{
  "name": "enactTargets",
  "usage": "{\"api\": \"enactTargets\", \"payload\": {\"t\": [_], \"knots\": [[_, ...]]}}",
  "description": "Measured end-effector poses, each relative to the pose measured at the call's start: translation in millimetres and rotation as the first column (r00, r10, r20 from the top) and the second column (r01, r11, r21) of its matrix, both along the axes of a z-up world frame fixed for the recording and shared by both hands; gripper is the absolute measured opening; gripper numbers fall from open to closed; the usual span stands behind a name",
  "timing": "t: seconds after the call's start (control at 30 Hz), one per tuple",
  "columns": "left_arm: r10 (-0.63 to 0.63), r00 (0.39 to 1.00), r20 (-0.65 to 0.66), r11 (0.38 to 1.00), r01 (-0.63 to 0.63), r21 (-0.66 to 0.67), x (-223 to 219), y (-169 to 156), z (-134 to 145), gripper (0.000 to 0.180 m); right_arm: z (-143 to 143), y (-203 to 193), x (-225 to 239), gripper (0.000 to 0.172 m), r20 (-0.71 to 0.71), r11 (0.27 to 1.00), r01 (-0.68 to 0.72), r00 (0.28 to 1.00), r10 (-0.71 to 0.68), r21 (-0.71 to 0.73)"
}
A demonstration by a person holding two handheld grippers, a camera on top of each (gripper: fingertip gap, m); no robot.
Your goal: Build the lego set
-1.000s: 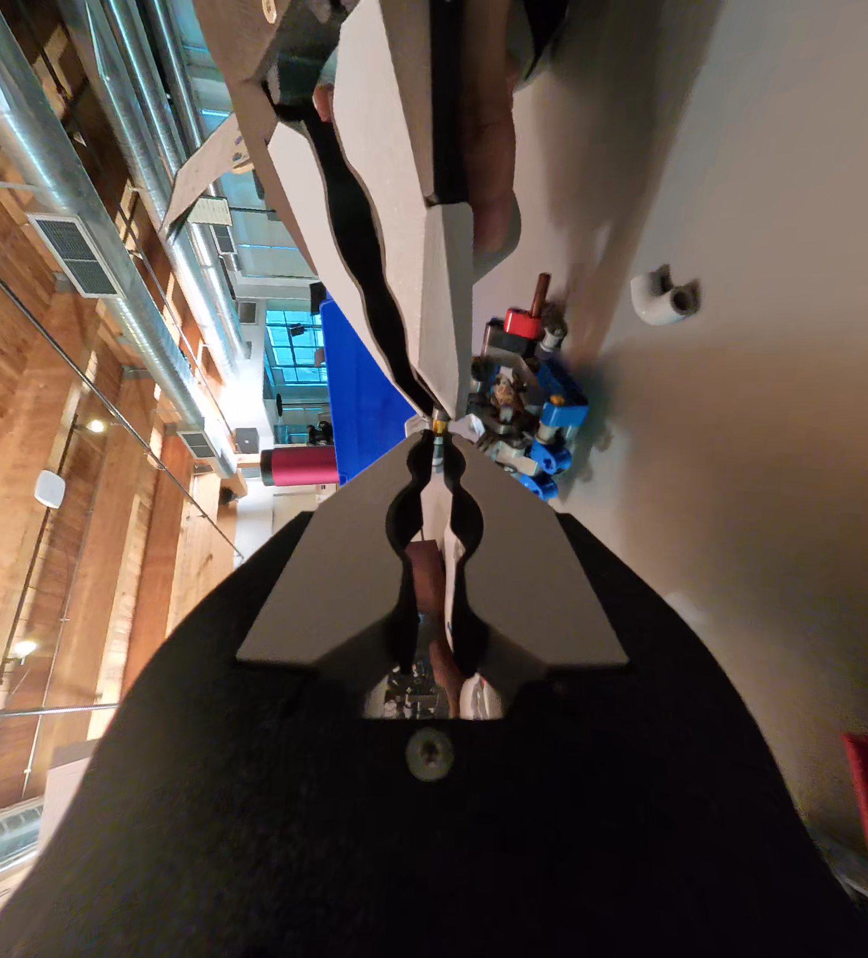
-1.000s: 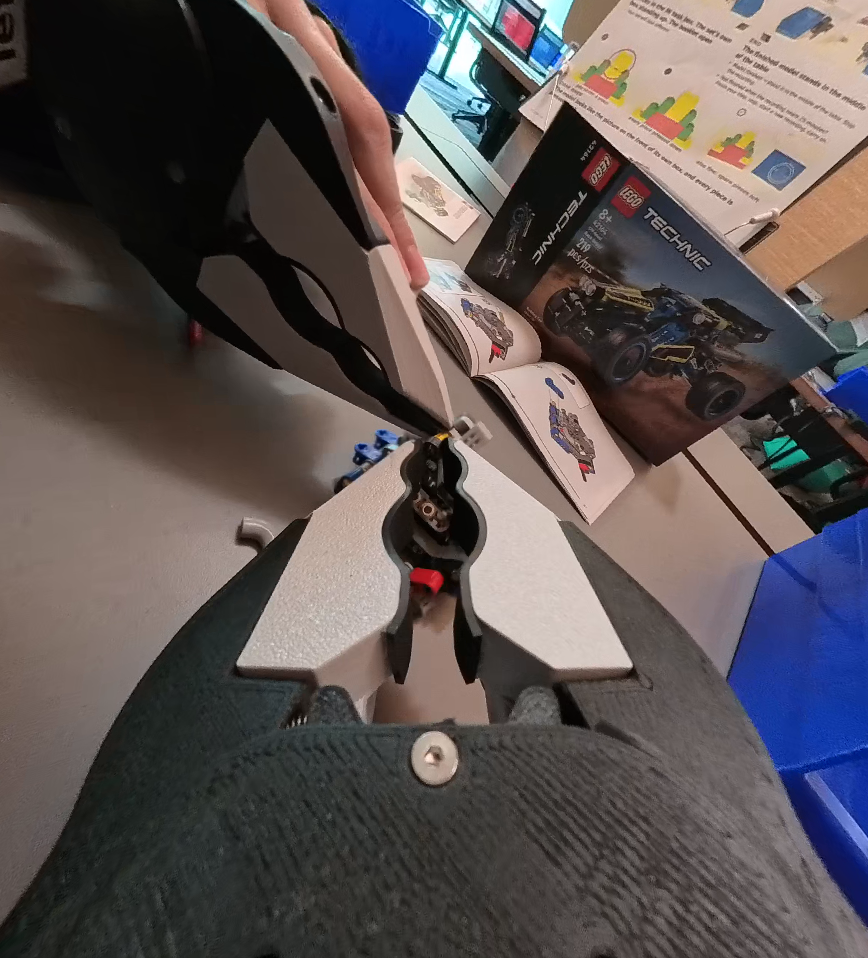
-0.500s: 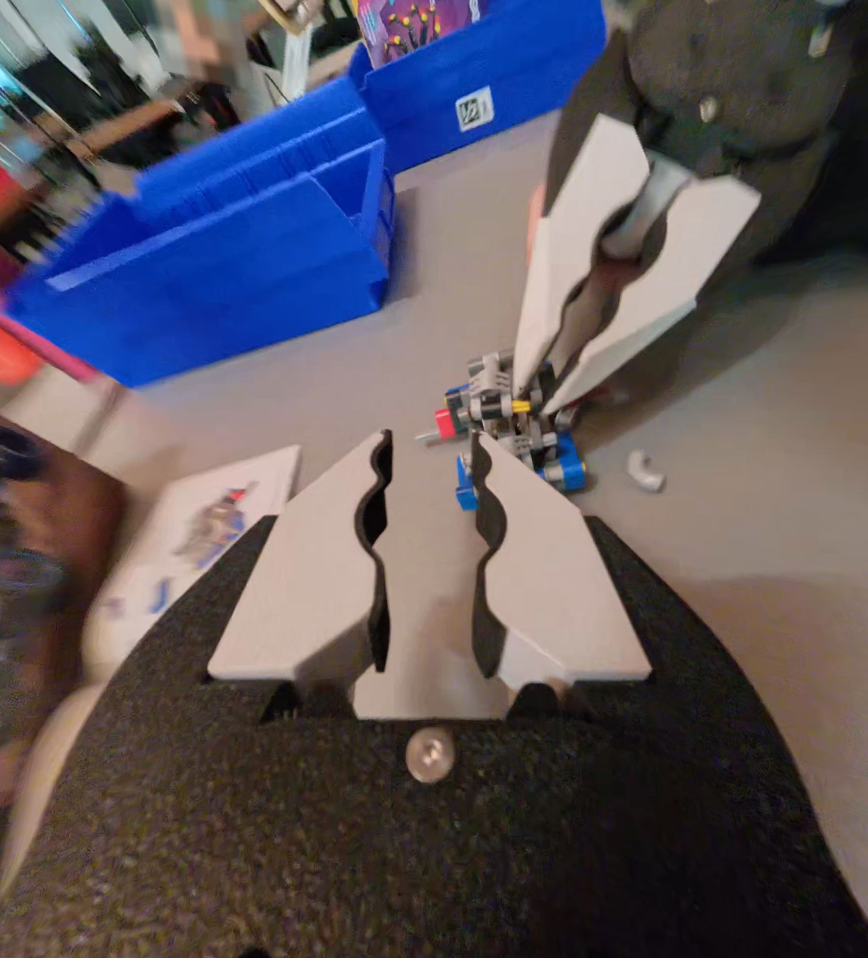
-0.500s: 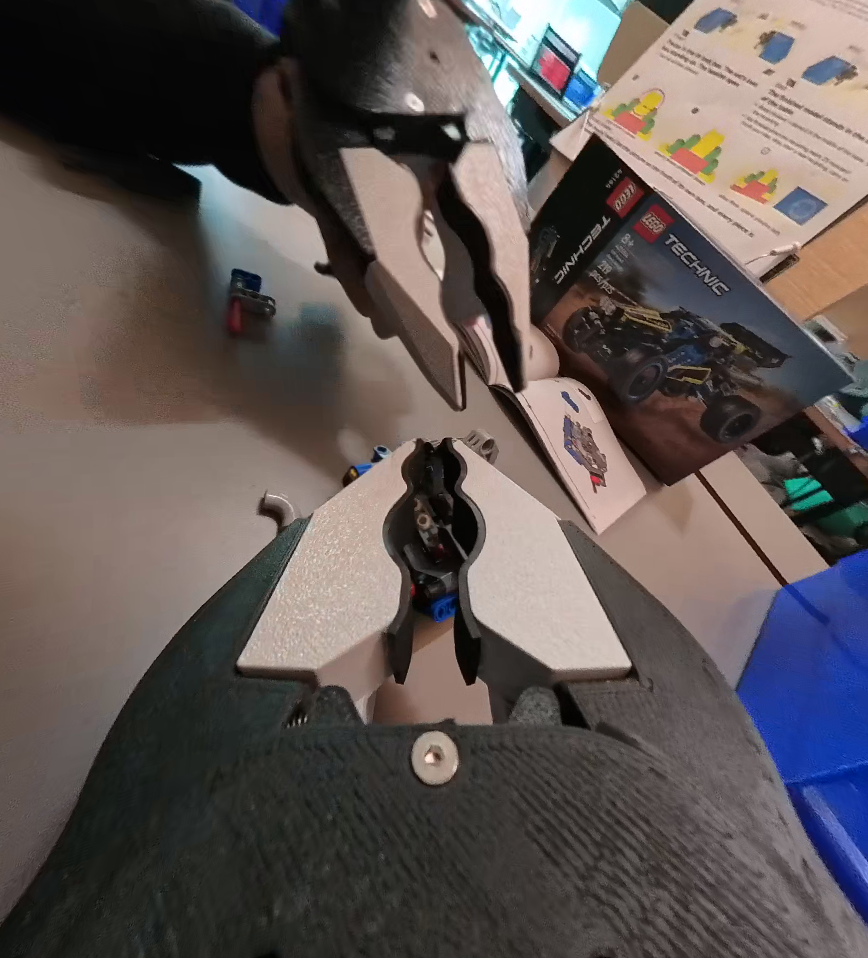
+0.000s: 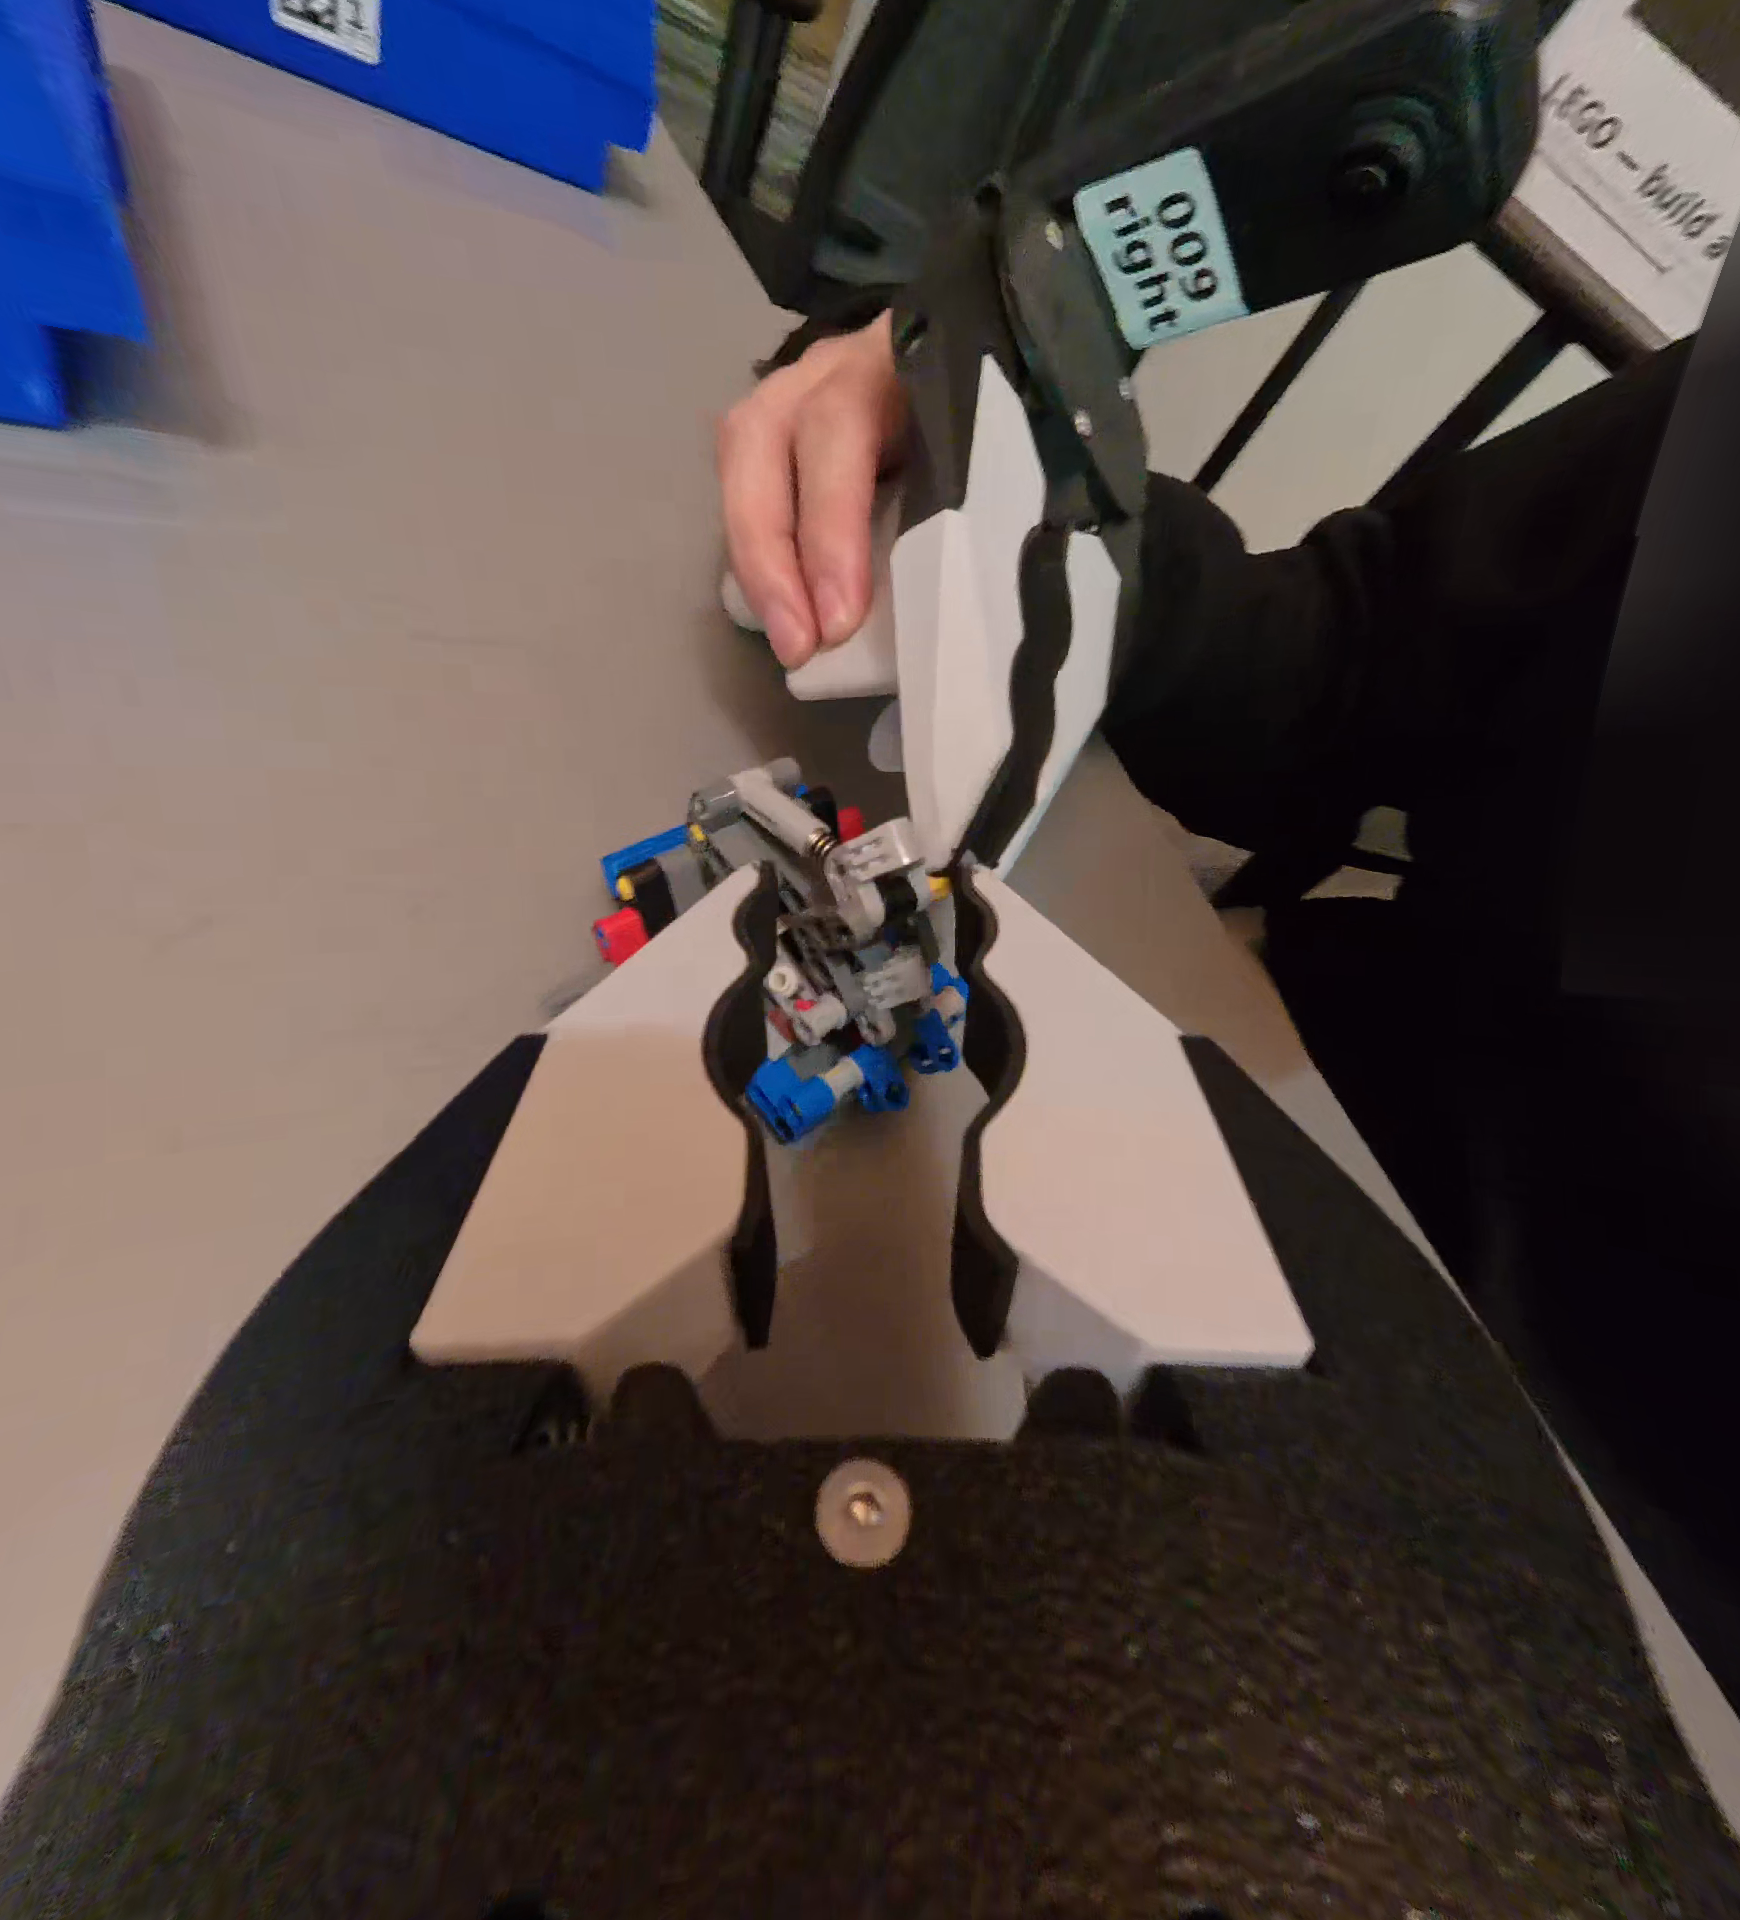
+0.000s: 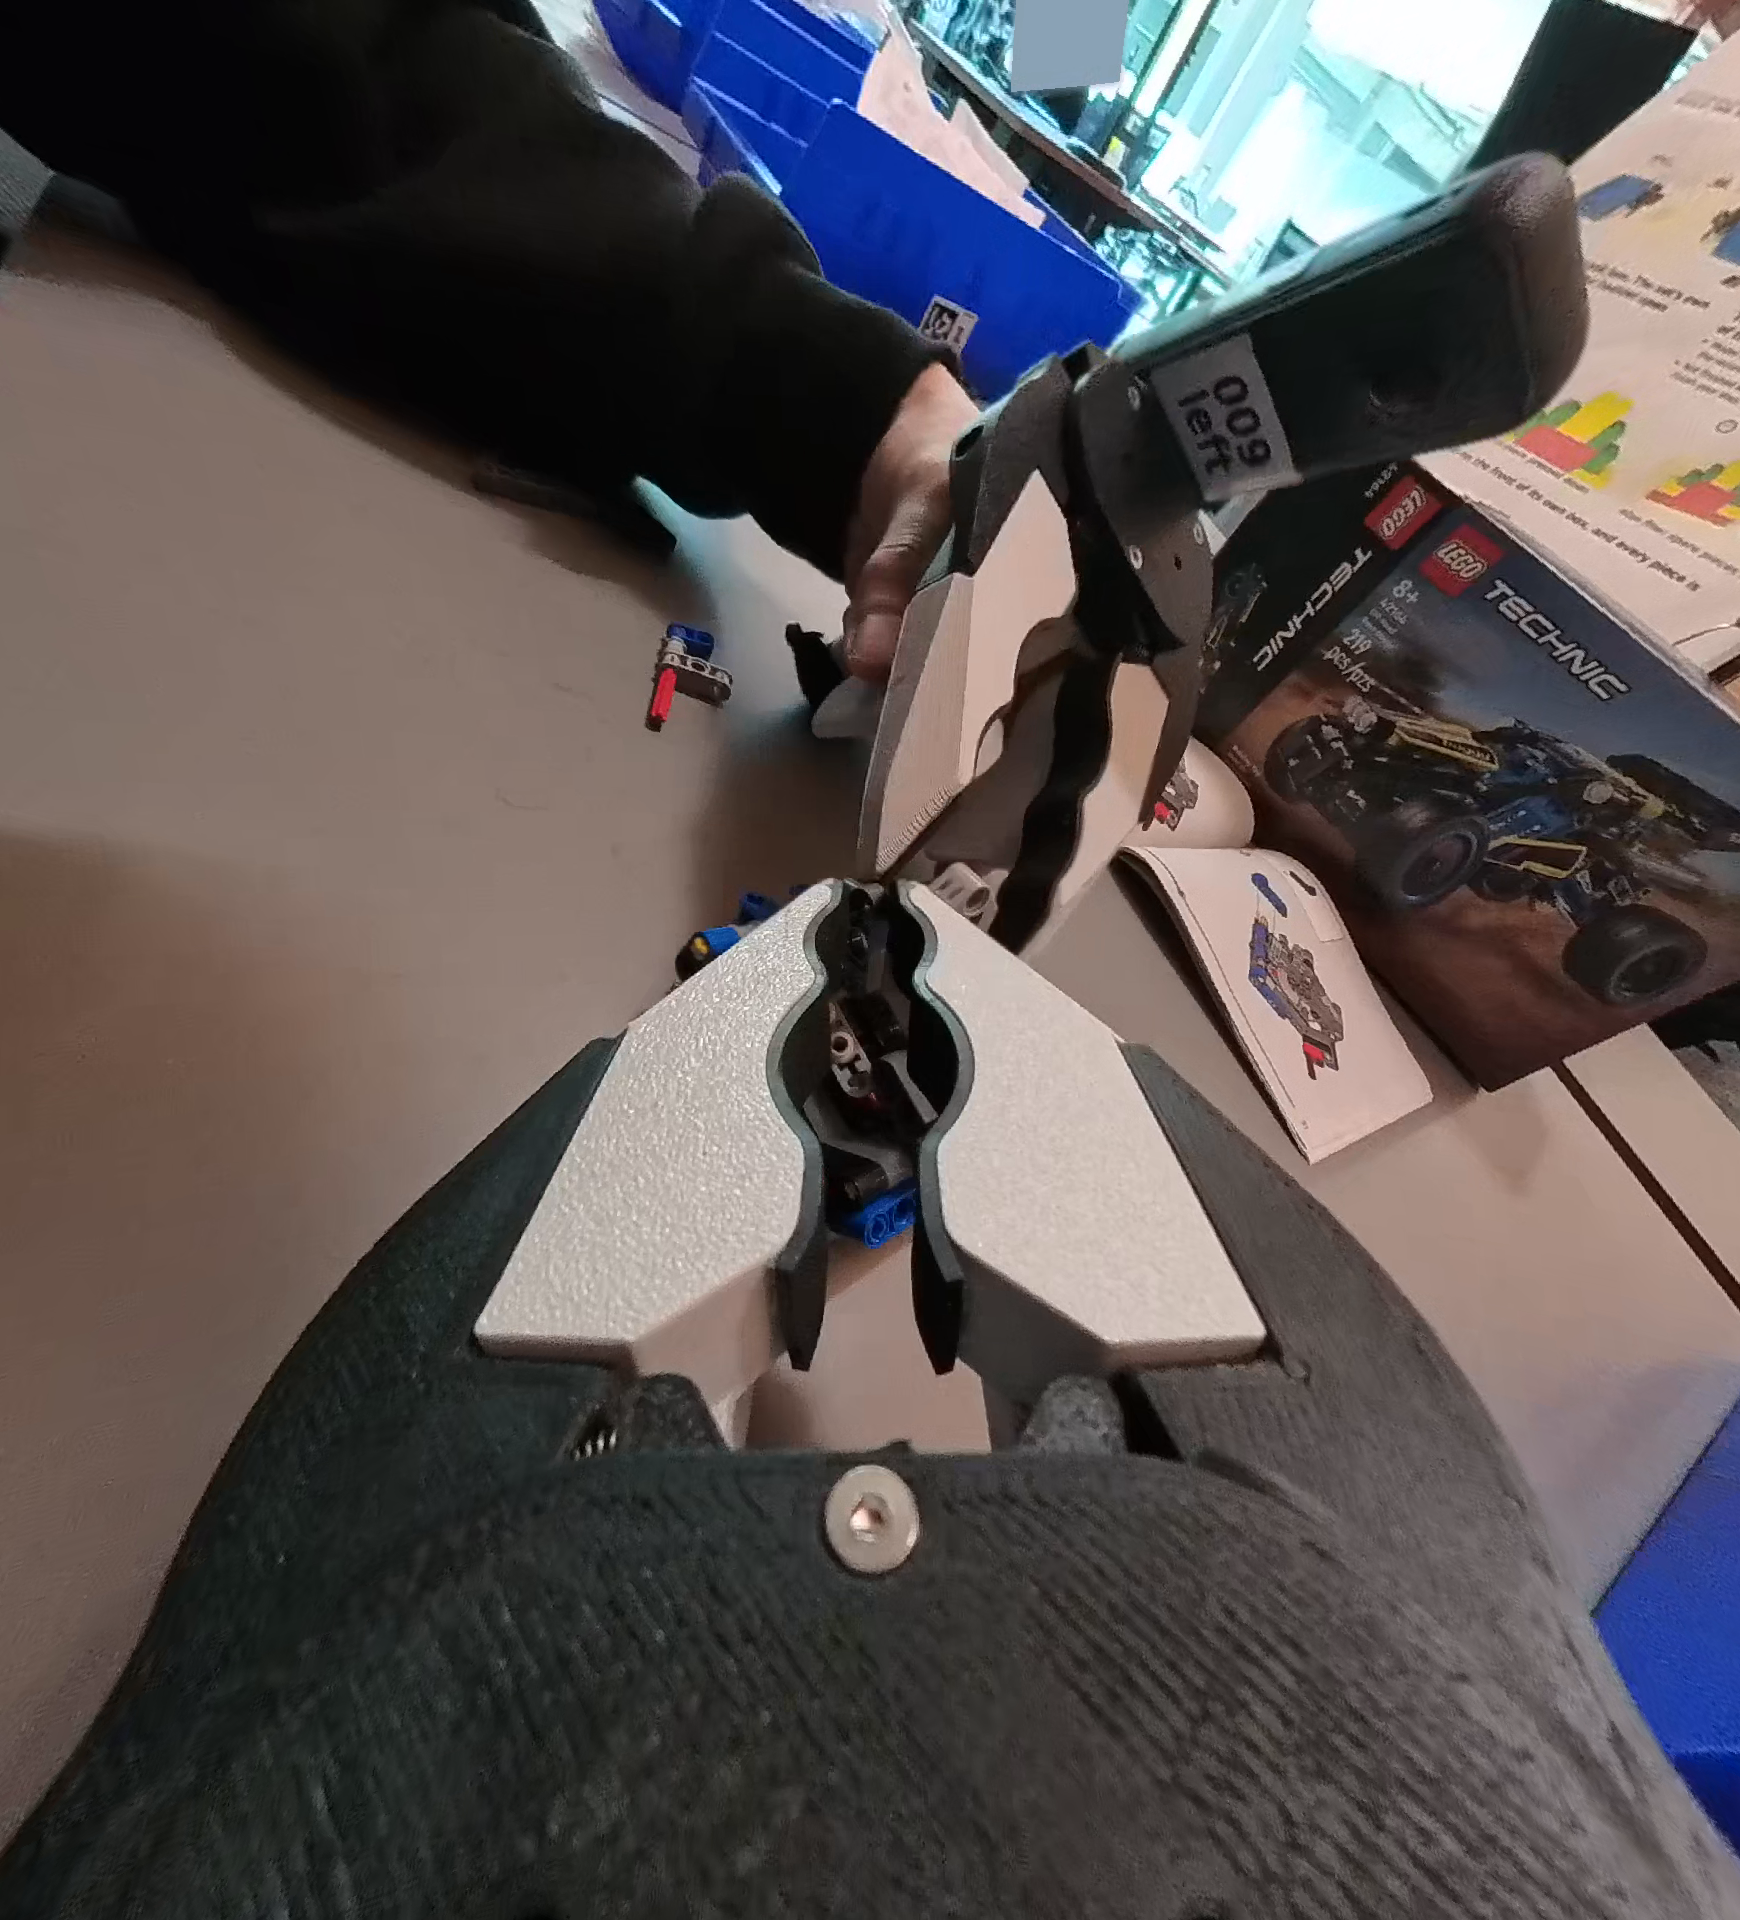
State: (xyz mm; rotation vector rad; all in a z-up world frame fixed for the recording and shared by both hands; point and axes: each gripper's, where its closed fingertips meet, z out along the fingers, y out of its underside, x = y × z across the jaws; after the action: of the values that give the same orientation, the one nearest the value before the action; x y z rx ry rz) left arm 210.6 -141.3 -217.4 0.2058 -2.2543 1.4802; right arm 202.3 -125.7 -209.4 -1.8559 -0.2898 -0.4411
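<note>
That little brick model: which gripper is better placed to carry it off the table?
Probably the right gripper: its tips are pinched on the brick model. The left gripper only straddles it, jaws open.

Against the cardboard toy-set box printed with a buggy point(image 6: 1531, 790) lies an open white instruction booklet point(image 6: 1281, 997). Blue plastic bins point(image 6: 907, 239) stand beyond it; a small red-and-grey brick piece point(image 6: 687, 681) lies well left.

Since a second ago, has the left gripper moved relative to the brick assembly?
Yes. The left gripper was shut, tip to tip with the right gripper; it backed off, opened, and now straddles the brick assembly on the grey table.
</note>
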Motion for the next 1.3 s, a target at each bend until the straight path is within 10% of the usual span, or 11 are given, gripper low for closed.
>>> {"api": "enactTargets", "payload": {"t": [1.3], "knots": [[0.151,0.985,0.086,0.987,-0.155,0.04,1,-4,-6,0.014,-7,-15,11,0.004,0.182,0.949,0.314,0.935,-0.305,-0.021]]}}
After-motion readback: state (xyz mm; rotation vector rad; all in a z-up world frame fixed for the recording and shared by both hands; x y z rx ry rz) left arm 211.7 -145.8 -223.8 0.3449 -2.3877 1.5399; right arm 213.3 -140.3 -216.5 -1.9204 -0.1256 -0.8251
